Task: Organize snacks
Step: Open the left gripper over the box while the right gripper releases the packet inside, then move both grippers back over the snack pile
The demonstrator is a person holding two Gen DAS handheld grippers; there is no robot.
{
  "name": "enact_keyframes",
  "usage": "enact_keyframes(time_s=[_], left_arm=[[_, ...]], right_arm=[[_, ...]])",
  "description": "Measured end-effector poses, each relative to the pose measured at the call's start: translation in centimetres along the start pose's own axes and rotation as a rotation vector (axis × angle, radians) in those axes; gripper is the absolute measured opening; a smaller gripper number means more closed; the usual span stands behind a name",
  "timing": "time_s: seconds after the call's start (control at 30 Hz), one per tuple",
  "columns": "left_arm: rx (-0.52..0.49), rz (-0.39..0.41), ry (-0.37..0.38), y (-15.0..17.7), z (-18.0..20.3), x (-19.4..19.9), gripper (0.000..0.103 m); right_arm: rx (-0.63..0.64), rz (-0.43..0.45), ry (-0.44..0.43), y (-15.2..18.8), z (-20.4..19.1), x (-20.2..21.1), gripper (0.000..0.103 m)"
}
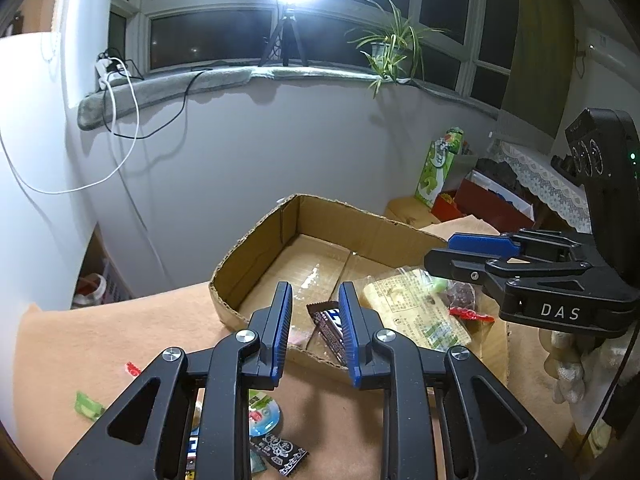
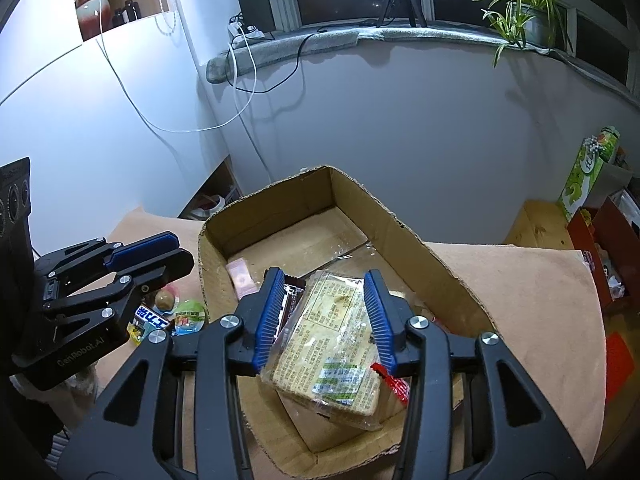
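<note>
Right gripper (image 2: 326, 312) low in the centre of the right wrist view, blue pads spread to either side of a clear-wrapped cracker pack (image 2: 332, 344), a visible gap at each pad, so open and not pressing. Left gripper (image 1: 314, 320) at bottom centre of the left wrist view, jaws parted a little with nothing between them, poised over the near wall of the cardboard box (image 1: 256, 248). Box open-topped, filling the middle of both views, resting on a peach-coloured table cover (image 1: 80, 340). Inside the box, toward its near right: the cracker pack lying tilted, printed label up; just left of it a dark chocolate bar (image 1: 330, 330) in a brown wrapper; a small pink packet (image 2: 241, 276) near the left wall; a red-wrapped candy (image 2: 394, 384) touching the cracker pack's lower right corner. Outside the box, lower left of the left wrist view: a round green-lidded jelly cup (image 1: 264, 414), a black patterned sachet (image 1: 284, 452), a green candy (image 1: 88, 404) and a tiny red candy (image 1: 133, 368), all loose on the cover. Upper right of both views, a potted spider plant (image 2: 524, 8) on the windowsill.
</note>
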State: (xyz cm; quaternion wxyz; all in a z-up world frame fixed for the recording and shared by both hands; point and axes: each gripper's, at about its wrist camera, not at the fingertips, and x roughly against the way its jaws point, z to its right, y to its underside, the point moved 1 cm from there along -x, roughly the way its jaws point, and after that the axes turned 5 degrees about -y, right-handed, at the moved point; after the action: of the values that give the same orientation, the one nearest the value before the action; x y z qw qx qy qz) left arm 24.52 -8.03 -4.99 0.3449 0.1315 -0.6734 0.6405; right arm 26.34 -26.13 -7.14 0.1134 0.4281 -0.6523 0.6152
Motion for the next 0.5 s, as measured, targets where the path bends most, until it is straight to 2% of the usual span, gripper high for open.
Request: enact_keyframes(time_s=[0.1, 0.4, 0.5], left_arm=[[0.003, 0.008, -0.003, 0.0, -0.1, 0.6, 0.028], [0.030, 0.033, -0.018, 0.5, -1.2, 3.0, 0.028], [0.039, 0.041, -0.028, 0.9, -1.8, 4.0, 0.028]], right_arm=[[0.004, 0.005, 0.000, 0.2, -0.4, 0.6, 0.043], [0.017, 0.023, -0.020, 0.7, -2.5, 2.3, 0.045], [0.020, 0.031, -0.033, 1.1, -3.4, 2.9, 0.055]])
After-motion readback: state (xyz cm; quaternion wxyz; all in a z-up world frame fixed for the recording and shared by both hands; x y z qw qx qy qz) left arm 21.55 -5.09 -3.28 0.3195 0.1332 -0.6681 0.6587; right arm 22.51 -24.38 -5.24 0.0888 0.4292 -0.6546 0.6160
